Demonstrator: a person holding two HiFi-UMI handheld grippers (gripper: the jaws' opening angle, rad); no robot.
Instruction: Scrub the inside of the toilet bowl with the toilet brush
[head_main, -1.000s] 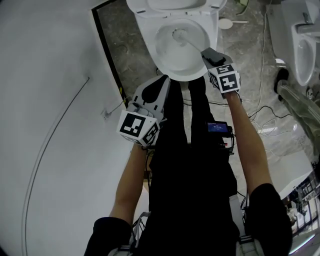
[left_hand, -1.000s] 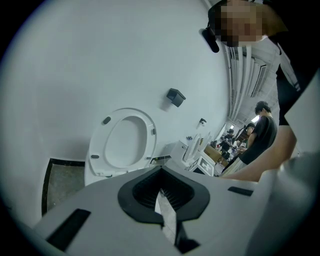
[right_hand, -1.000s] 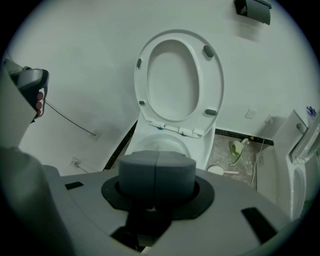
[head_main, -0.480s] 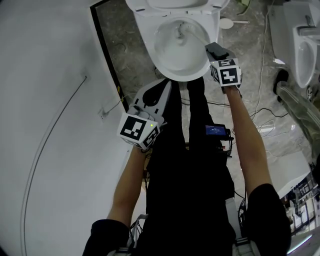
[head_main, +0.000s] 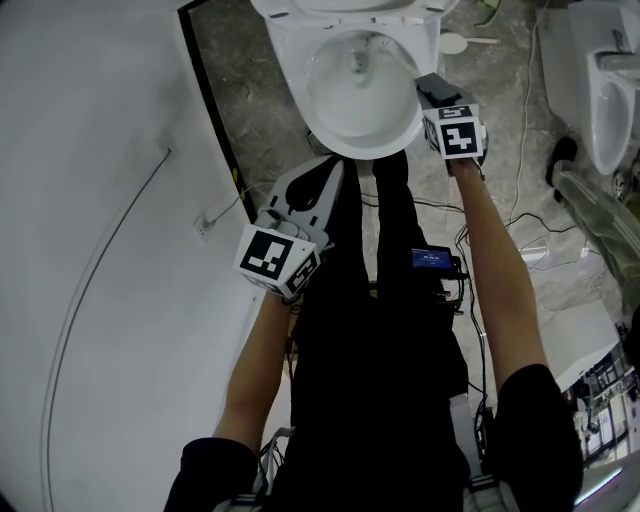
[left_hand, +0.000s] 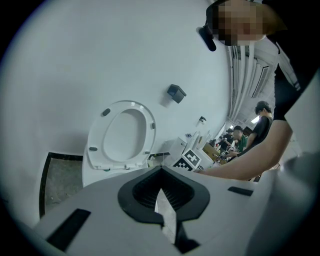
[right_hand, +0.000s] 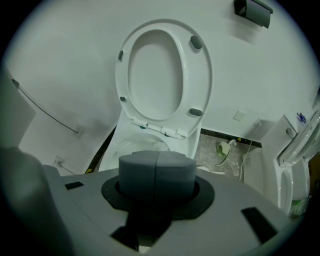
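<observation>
The white toilet bowl (head_main: 330, 110) is at the top of the head view, its seat (right_hand: 162, 75) raised against the wall. The toilet brush head (head_main: 358, 62) is inside the bowl near the back. Its thin handle slants down right to my right gripper (head_main: 432, 92), which is shut on the grey handle end (right_hand: 156, 172) above the bowl's right rim. My left gripper (head_main: 322, 172) hangs lower left, short of the bowl's front rim. Its jaws (left_hand: 161, 172) are together with nothing between them.
A white wall (head_main: 100, 250) runs close on the left. Cables (head_main: 520, 220) lie on the marble floor at right. A small white object (head_main: 452, 46) lies beside the toilet, and another white fixture (head_main: 610, 100) stands far right. People (left_hand: 240, 137) stand in the background.
My right gripper has shifted a little up and to the right, and the brush head has moved toward the back of the bowl. The left gripper has stayed put.
</observation>
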